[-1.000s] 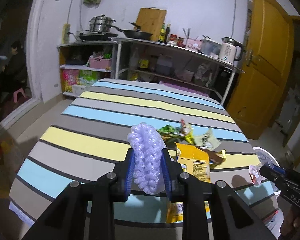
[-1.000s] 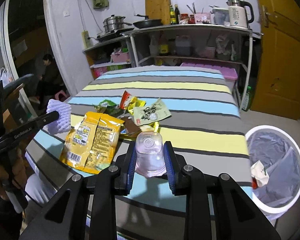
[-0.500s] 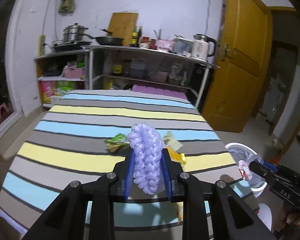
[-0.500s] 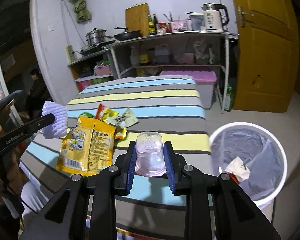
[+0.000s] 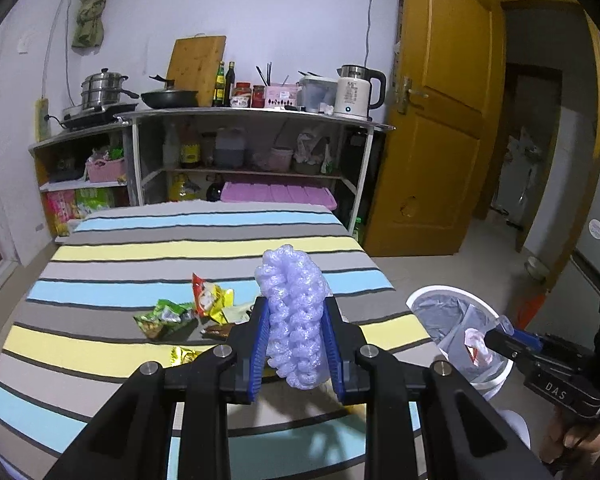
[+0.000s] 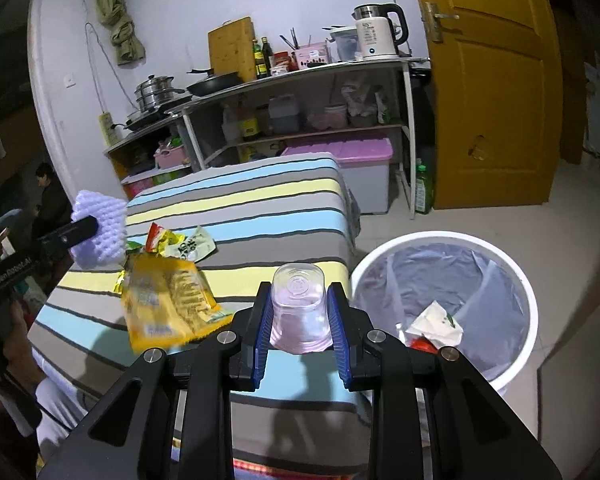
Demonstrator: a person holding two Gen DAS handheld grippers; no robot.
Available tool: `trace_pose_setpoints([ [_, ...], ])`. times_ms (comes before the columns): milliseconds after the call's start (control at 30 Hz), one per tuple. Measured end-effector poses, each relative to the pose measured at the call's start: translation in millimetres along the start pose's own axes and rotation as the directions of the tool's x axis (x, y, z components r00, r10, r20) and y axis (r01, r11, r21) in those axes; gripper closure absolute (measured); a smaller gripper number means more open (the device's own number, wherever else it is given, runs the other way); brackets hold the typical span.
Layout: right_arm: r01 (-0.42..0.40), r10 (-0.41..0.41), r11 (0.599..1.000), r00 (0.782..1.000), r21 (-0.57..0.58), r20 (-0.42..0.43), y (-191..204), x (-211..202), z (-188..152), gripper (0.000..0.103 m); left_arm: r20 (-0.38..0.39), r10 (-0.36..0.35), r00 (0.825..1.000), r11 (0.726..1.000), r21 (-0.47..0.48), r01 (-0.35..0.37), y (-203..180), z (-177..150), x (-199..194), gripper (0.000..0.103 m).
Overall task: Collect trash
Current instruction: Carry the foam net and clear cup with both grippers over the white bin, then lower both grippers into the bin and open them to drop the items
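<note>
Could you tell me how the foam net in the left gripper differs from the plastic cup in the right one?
The foam net is lilac, opaque and knobbly; the plastic cup is clear and smooth. The foam net bulges unevenly beyond the jaws, while the plastic cup keeps its rigid shape, its base pointing away from the camera. Both are clamped between blue-padded jaws.
</note>
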State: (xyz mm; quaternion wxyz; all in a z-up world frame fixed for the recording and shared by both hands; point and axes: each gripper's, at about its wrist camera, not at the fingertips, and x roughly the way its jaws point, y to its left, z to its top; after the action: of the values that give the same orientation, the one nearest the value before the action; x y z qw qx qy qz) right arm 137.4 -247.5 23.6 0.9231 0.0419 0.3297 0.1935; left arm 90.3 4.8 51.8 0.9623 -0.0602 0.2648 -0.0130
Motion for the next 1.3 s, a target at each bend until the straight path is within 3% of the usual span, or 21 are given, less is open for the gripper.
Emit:
trace_pose_setpoints([
  [233, 0.005, -0.005, 1.0, 1.0, 0.014, 0.01, -8, -2, 1, 0.075, 0.02, 0.015, 1.0, 1.0, -0.014, -0.015, 8, 8, -8, 0.077],
  [533, 0.069, -0.07, 0.997, 0.997, 0.044, 0.021, -35, -17, 0, 0.075, -0.003, -0.089, 0.996, 0.996, 0.027, 0.089, -34, 12, 16, 0.077],
  [867, 0.143, -0.145, 0.985, 0.989, 0.092, 0.016, -75, -26, -3, 0.075, -0.076, -0.229, 0.971, 0.968, 0.09, 0.235, -104, 6, 57, 0.077],
  [1300, 0.181, -0.182, 0.974, 0.983, 0.137, -0.01, -112, -18, -9, 0.075, -0.188, -0.294, 0.937, 0.936, 0.141, 0.322, -160, -12, 105, 0.077],
])
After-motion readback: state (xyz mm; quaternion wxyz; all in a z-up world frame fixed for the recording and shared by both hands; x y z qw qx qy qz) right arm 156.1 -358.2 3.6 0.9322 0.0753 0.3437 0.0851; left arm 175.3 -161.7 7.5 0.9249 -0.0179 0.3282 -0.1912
